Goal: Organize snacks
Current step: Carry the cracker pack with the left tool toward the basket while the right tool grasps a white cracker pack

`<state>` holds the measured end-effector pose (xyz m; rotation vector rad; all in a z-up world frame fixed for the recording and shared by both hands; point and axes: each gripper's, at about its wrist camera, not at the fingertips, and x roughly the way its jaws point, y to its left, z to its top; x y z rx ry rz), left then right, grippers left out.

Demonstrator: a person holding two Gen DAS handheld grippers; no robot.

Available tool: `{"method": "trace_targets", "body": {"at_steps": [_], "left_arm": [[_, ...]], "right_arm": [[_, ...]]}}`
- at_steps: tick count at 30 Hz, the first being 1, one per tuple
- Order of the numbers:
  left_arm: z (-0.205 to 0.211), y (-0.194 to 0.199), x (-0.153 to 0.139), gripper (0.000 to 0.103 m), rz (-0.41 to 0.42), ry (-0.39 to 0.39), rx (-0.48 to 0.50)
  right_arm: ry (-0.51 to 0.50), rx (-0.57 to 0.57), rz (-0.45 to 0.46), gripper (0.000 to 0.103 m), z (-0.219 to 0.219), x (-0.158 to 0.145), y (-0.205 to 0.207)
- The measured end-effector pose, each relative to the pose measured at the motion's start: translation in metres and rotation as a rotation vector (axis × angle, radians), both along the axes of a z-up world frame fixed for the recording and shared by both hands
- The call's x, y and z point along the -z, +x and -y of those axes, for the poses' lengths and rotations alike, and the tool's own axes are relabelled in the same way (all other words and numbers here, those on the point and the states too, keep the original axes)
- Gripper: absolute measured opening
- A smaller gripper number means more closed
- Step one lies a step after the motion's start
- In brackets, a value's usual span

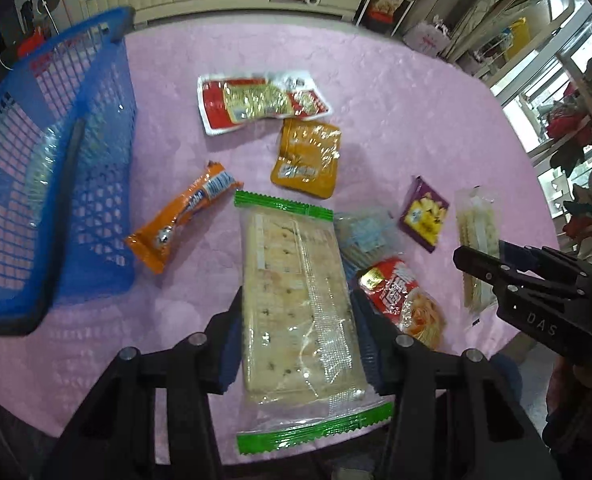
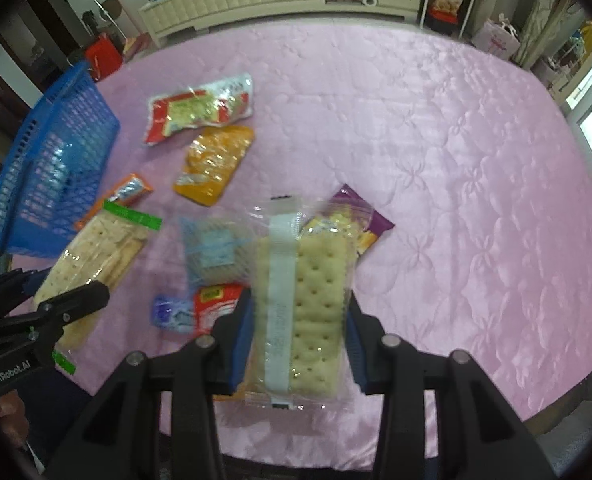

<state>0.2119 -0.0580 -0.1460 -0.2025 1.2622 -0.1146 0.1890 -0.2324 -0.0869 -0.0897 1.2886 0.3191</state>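
The left gripper (image 1: 297,332) clamps the green-edged cracker pack (image 1: 296,300) across its sides, near the blue basket (image 1: 48,168) at left. The right gripper (image 2: 299,332) grips a clear cracker pack (image 2: 303,312) likewise. Both packs look light, stiff and brittle inside slippery film, so gentle pressure on the long edges seems best.

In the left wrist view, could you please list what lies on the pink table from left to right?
Blue plastic mesh basket → orange wrapped snack bar → green-edged clear cracker pack in the left gripper → small purple snack packet → clear biscuit pack in the right gripper.
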Motion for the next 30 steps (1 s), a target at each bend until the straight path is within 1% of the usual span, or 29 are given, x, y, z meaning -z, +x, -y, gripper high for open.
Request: {"method": "trace_targets", "body": {"at_steps": [6, 9, 13, 16, 19, 22, 27, 30], "left_arm": [[-0.011, -0.026, -0.03, 0.046, 0.071, -0.012, -0.002], [-0.018, -0.038, -0.049, 0.046, 0.109, -0.024, -0.007], [-0.031, -0.056, -0.077, 0.046, 0.162, -0.033, -0.019], [-0.04, -0.061, -0.088, 0.046, 0.19, -0.033, -0.026], [-0.053, -0.067, -0.099, 0.046, 0.218, -0.031, -0.036], [-0.072, -0.077, -0.116, 0.046, 0.251, -0.024, -0.054], [-0.103, -0.081, -0.129, 0.046, 0.293, -0.016, -0.088], [-0.123, -0.081, -0.131, 0.046, 0.309, -0.009, -0.113]], "right_arm": [[0.031, -0.021, 0.059, 0.046, -0.009, -0.042, -0.019], [0.064, -0.031, 0.075, 0.046, -0.014, -0.06, -0.028], [0.101, -0.057, 0.108, 0.046, -0.03, -0.081, -0.036], [0.128, -0.079, 0.132, 0.046, -0.045, -0.096, -0.041], [0.162, -0.096, 0.142, 0.046, -0.058, -0.107, -0.043], [0.18, -0.119, 0.159, 0.046, -0.075, -0.116, -0.044], [0.222, -0.158, 0.159, 0.046, -0.104, -0.125, -0.041], [0.247, -0.181, 0.159, 0.046, -0.123, -0.129, -0.039]]}}
